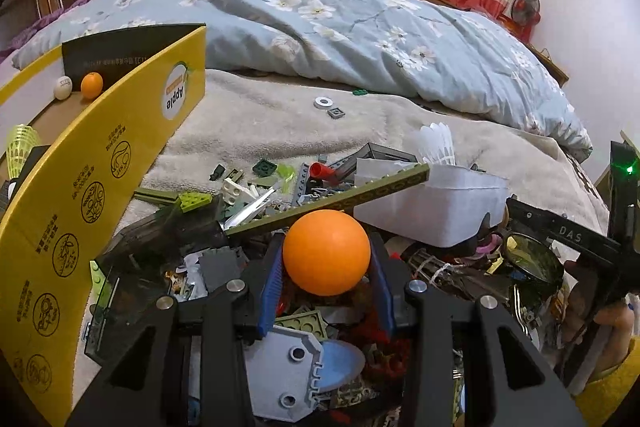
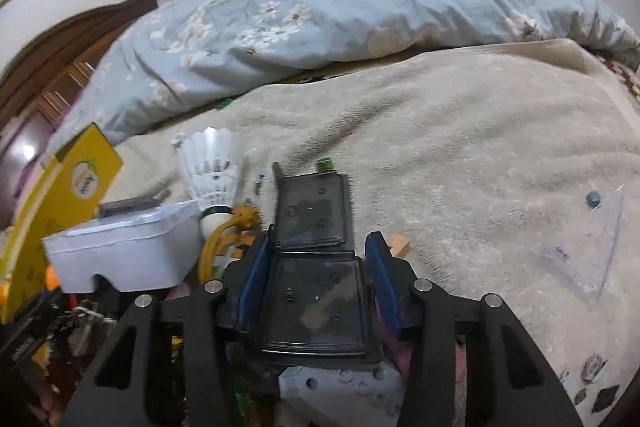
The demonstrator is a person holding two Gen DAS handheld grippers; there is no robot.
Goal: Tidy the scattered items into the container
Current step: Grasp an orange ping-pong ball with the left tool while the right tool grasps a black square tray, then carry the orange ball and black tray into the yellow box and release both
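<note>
Early stage. Yellow cardboard box (image 1: 120, 131) holds few items. Left tongs (image 1: 326, 267) clench an orange ball (image 1: 326, 251); right tongs (image 2: 318, 267) straddle a smoky hinged plastic case (image 2: 316, 303), grip uncertain. Toy-brick pile (image 1: 280, 187) remains on the bed.

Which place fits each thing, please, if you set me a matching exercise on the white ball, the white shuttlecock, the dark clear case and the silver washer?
Things:
1 white ball
2 white shuttlecock
3 dark clear case
4 silver washer

Places:
A between the fingers of the right gripper
B loose on the beige blanket
C inside the yellow box
D beside the white tub

Pairs: 1-C, 2-D, 3-A, 4-B.
</note>
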